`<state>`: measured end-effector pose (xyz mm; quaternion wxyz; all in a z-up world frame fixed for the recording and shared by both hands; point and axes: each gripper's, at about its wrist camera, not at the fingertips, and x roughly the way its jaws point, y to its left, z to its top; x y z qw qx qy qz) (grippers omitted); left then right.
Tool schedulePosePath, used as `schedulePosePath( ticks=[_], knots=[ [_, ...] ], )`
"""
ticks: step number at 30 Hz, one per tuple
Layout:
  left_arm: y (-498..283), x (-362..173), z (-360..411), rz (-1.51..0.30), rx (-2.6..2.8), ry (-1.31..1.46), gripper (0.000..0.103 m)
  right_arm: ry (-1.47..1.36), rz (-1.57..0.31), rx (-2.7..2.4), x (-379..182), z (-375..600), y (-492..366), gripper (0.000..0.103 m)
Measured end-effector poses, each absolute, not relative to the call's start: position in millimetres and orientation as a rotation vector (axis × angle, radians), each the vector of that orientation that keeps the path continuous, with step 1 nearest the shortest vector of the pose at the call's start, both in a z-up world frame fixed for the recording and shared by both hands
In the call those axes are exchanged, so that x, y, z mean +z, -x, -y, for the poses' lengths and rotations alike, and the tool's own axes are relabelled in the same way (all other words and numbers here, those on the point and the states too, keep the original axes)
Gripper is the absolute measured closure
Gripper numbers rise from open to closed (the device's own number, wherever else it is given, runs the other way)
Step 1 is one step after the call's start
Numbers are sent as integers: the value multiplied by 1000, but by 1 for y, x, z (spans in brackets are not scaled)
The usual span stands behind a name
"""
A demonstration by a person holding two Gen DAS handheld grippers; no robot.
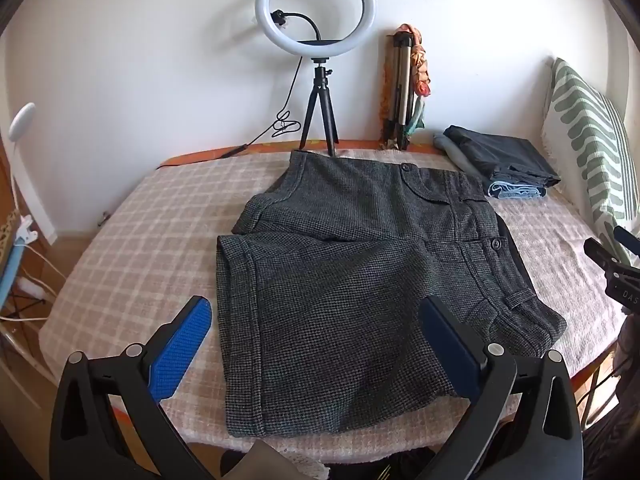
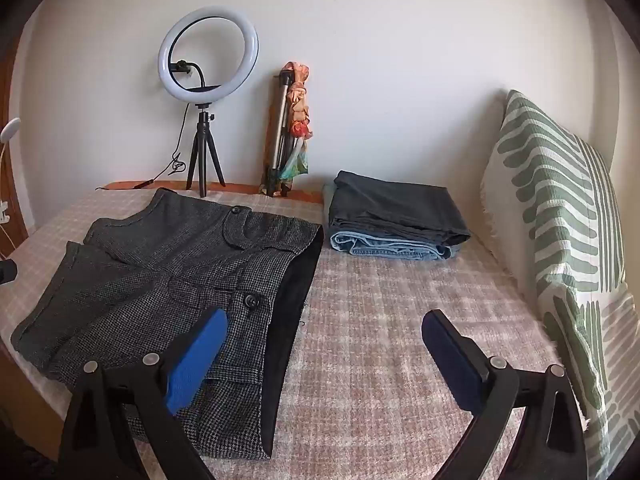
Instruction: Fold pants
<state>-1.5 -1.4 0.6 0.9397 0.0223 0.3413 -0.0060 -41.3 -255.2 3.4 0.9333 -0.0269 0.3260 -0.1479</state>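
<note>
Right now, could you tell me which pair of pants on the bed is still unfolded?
The grey tweed pants, lying spread open beneath both open grippers. The dark pants and the light blue jeans are folded and stacked near the pillow.

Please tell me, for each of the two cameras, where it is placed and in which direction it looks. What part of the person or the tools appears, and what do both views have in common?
Left wrist: sits behind the left claw, looks across the bed at the grey pants towards the wall; its open blue pads show, and part of the other tool at the right edge.
Right wrist: sits behind the right claw, further right, facing the bedcover, the pants' waistband side and a striped pillow; its pads are open.
Both share: pants, ring light, folded clothes stack.
</note>
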Motion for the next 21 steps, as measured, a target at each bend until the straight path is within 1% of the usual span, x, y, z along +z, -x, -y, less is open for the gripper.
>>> schedulePosePath(
  ticks=[21],
  knots=[
    [-4, 1, -1, -713, -9, -27, 0, 32, -653, -316, 4, 258, 42, 4]
  ],
)
